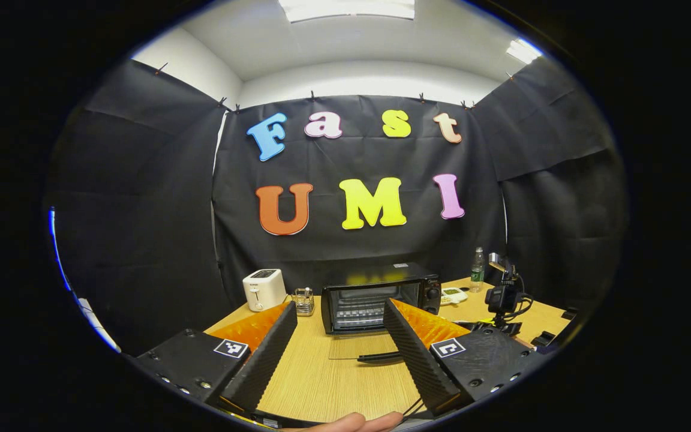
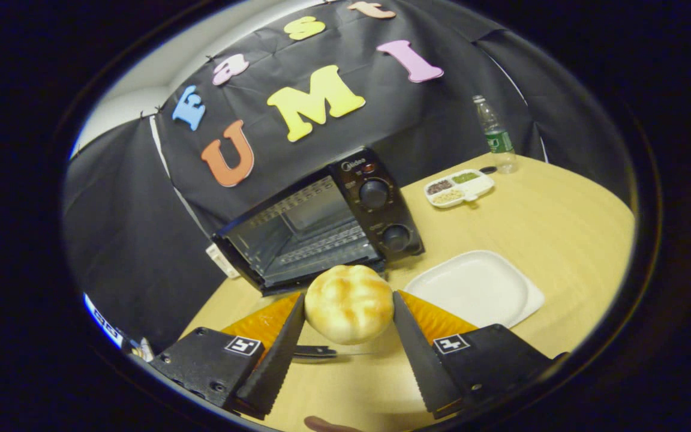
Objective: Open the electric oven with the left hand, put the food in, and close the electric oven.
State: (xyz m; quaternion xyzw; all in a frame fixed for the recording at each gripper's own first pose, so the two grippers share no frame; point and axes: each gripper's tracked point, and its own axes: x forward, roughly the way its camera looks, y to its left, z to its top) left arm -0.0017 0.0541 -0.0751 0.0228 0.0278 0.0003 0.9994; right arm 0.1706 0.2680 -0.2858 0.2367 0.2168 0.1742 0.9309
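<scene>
The black electric oven (image 1: 381, 294) stands at the middle of the wooden table with its glass door folded down flat; the door's handle (image 1: 376, 357) points toward me. My left gripper (image 1: 339, 305) hovers open in front of the oven, some way back from the handle, with nothing between its fingers. In the right gripper view a round golden bun (image 2: 348, 307) sits between both fingers of my right gripper (image 2: 348, 297), which is shut on it. The bun hangs just in front of the open oven (image 2: 321, 225), above the door handle (image 2: 315, 354).
A white toaster (image 1: 264, 289) and a small glass jar (image 1: 304, 300) stand left of the oven. An empty white plate (image 2: 477, 288), a divided snack dish (image 2: 459, 187) and a water bottle (image 2: 494, 139) lie to its right. A camera on a stand (image 1: 503, 297) occupies the right table edge.
</scene>
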